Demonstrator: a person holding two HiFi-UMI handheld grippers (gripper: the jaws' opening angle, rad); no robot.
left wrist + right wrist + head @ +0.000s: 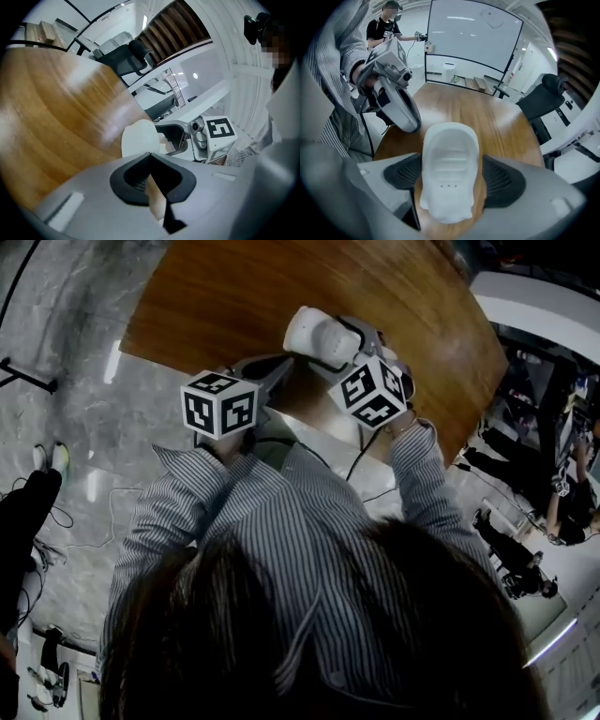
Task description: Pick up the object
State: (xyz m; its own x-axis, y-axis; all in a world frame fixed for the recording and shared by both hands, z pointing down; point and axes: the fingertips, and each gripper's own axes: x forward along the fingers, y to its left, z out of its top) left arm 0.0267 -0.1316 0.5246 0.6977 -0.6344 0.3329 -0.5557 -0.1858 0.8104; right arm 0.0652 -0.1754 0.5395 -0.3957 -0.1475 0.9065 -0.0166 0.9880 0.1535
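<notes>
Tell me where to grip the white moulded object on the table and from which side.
Grip the white moulded object across its two long flanks, about mid-length, coming low along the wooden table from its near end, as the right gripper stands. It lies flat, long and narrow, so the open fingers straddle it there.

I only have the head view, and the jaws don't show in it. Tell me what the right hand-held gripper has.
Observer: A white moulded object sits between the jaws of the right hand-held gripper, resting on the wooden table.
Operator: Report the grip.
Observer: It is not gripped. The jaws stand wide, and table wood shows between the object and one pad.
Operator: Now the left one.
Observer: The left hand-held gripper is shut, jaw tips together, with nothing between them.
</notes>
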